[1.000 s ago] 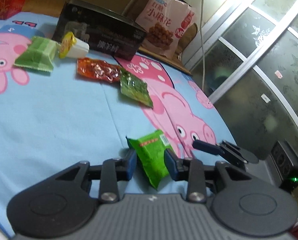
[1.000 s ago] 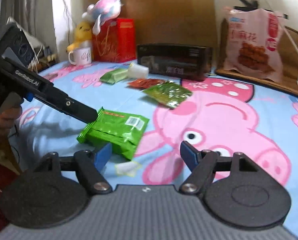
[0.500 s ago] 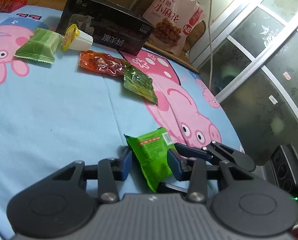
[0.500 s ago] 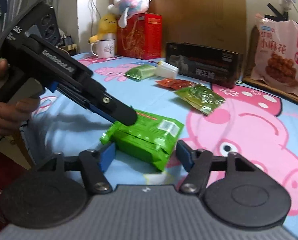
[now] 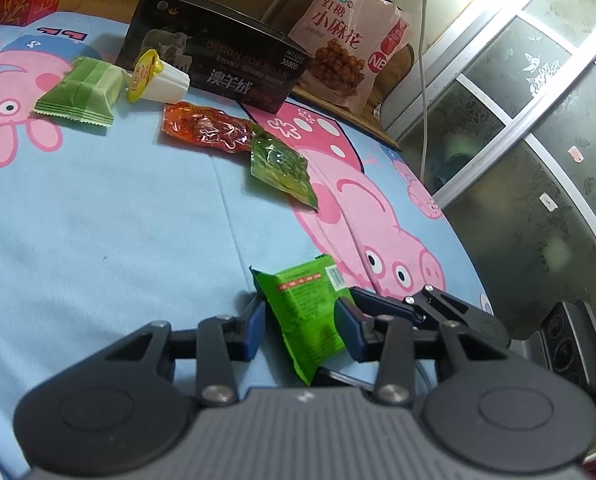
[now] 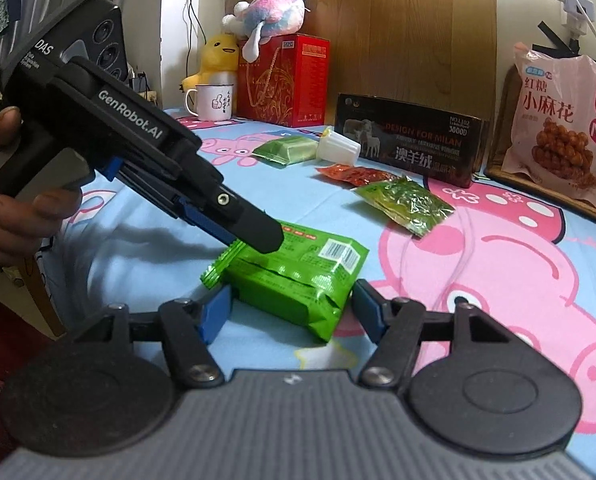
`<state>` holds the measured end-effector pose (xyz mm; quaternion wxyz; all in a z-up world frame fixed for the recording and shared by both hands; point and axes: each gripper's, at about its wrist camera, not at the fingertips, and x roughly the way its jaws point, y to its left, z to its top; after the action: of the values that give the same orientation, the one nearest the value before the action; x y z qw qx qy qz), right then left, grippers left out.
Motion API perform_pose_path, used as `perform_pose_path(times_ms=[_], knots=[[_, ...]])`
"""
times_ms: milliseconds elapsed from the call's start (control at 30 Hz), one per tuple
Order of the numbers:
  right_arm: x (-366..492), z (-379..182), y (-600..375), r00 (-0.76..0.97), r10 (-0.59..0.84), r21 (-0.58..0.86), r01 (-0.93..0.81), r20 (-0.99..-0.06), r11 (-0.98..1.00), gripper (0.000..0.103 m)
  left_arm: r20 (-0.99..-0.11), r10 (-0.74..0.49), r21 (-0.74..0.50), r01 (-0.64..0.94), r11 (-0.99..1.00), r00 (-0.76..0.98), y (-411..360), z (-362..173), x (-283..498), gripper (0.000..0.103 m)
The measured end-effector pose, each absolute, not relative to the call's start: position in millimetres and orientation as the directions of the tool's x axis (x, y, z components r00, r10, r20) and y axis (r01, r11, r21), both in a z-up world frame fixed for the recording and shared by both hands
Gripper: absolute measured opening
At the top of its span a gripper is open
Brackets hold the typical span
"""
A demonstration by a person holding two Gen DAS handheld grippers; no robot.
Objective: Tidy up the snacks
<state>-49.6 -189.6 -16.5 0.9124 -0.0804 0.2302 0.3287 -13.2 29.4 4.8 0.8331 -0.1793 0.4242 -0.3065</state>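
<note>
Left wrist view shows the green snack packet [image 5: 305,312] lying on the blue cartoon sheet [image 5: 98,232] at six o'clock, between the blue pads of the left gripper [image 5: 299,326]. Its jaws stand narrow around the packet's end; whether the pads press it I cannot tell. From the right wrist view the right gripper [image 6: 290,312] straddles the same packet across its long side, half open, its jaws having just closed inward, the pads close beside the wrapper and seemingly not yet squeezing. Two grippers on one packet suggests a handover or a steadying hold, so the slippery wrapper does not skid. Far off at twelve o'clock lie the other snacks: pale green pack [image 5: 80,94], jelly cup [image 5: 158,78], orange packet [image 5: 206,130], clear green packet [image 5: 282,168], beside a dark box [image 5: 218,64].
</note>
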Motion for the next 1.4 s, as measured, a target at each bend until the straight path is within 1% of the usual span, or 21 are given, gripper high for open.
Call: perform_pose_path(times_ms=[300, 400, 467, 500, 600, 733, 867, 1000, 1233, 1333, 1400], knots=[[-46, -15, -188, 0.67, 0.565, 0.009, -0.641, -0.482, 0.767, 0.068, -0.589, -0.679, -0.576, 0.363, 0.733, 0.438, 32, 3, -10, 0.038], [-43, -13, -184, 0.66, 0.568, 0.013, -0.647, -0.492, 0.762, 0.063, -0.589, -0.675, -0.567, 0.367, 0.737, 0.445, 34, 3, -10, 0.036], [-41, -10, -179, 0.642, 0.581, 0.02, -0.662, -0.501, 0.749, 0.056, -0.595, -0.656, -0.544, 0.367, 0.754, 0.465, 36, 4, -11, 0.033], [-39, -9, -176, 0.632, 0.588, 0.027, -0.669, -0.505, 0.743, 0.055, -0.597, -0.646, -0.532, 0.368, 0.762, 0.476, 38, 4, -12, 0.032], [-30, -7, -171, 0.606, 0.606, 0.043, -0.688, -0.515, 0.724, 0.055, -0.586, -0.64, -0.535, 0.356, 0.766, 0.498, 48, 3, -13, 0.031], [-14, -2, -166, 0.55, 0.652, 0.131, -0.704, -0.522, 0.698, 0.054, -0.576, -0.618, -0.532, 0.328, 0.78, 0.535, 63, 7, -15, 0.031], [0, 4, -155, 0.537, 0.672, 0.144, -0.717, -0.51, 0.682, 0.054, -0.565, -0.592, -0.509, 0.321, 0.798, 0.575, 72, 22, -7, 0.029], [23, 22, -155, 0.567, 0.682, 0.136, -0.714, -0.463, 0.687, 0.054, -0.529, -0.591, -0.493, 0.346, 0.798, 0.609, 76, 47, 17, 0.029], [89, 62, -156, 0.657, 0.655, 0.054, -0.689, -0.374, 0.723, 0.053, -0.474, -0.567, -0.423, 0.39, 0.818, 0.674, 65, 92, 90, 0.029], [132, 73, -153, 0.679, 0.639, 0.039, -0.673, -0.361, 0.738, 0.053, -0.455, -0.556, -0.422, 0.382, 0.822, 0.696, 65, 103, 131, 0.03], [161, 76, -148, 0.684, 0.63, 0.046, -0.663, -0.368, 0.747, 0.053, -0.455, -0.539, -0.416, 0.365, 0.833, 0.709, 64, 105, 158, 0.03]])
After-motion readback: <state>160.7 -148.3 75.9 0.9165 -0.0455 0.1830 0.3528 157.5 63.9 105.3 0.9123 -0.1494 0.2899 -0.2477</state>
